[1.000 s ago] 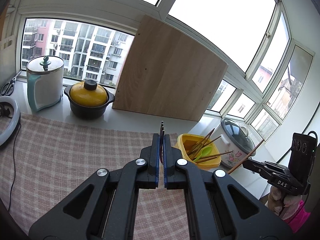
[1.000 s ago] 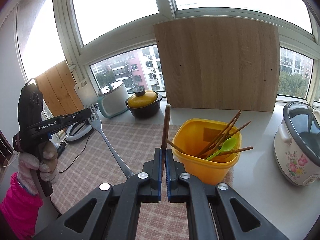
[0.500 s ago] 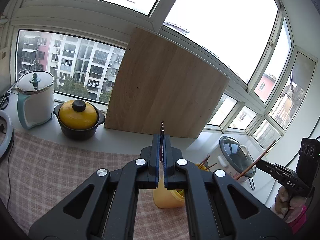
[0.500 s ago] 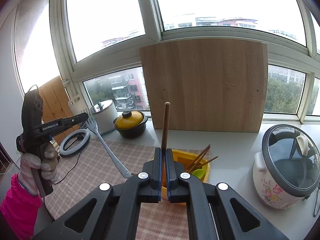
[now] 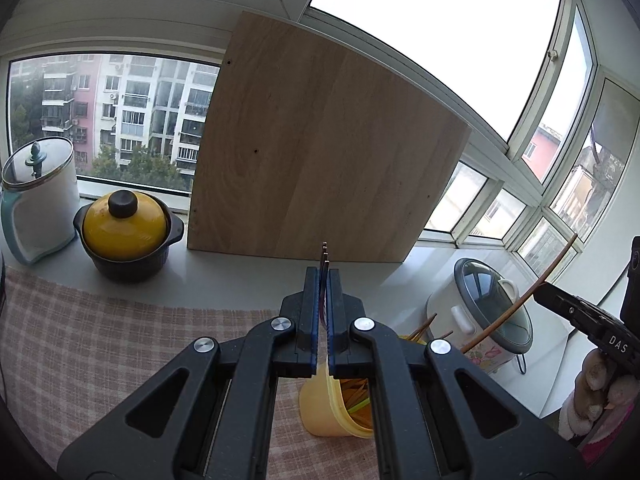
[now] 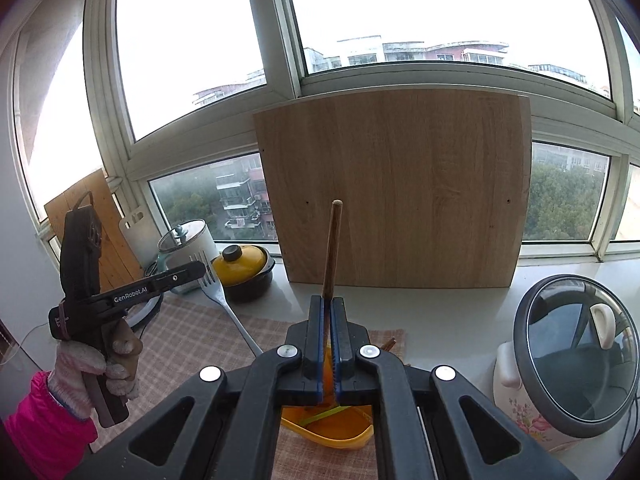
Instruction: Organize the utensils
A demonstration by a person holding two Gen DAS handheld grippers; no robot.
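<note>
Yellow container [image 5: 320, 408] now sits lower, beneath both grippers.

Matt wood board [image 6: 394, 188], glossy yellow plastic tub [image 5: 324, 412], woven check cloth [image 5: 100, 340], shiny metal fork [image 6: 224, 300].

Your right gripper [image 6: 328, 304] is clamped on a wooden chopstick [image 6: 332, 248] above a yellow container [image 6: 320, 428].

The chopstick rises from the closed jaws at frame centre, in front of a wooden board [image 6: 400, 188] leaning against the window. The container sits mostly hidden beneath the gripper at bottom centre, on a checked cloth [image 6: 192, 328]. At left, your gloved hand [image 6: 96, 364] holds the left gripper [image 6: 200, 268], pinching a metal fork [image 6: 224, 300] by its tines. A yellow-lidded pot [image 6: 244, 264] stands behind the fork; a rice cooker [image 6: 568, 360] fills the lower right.
</note>
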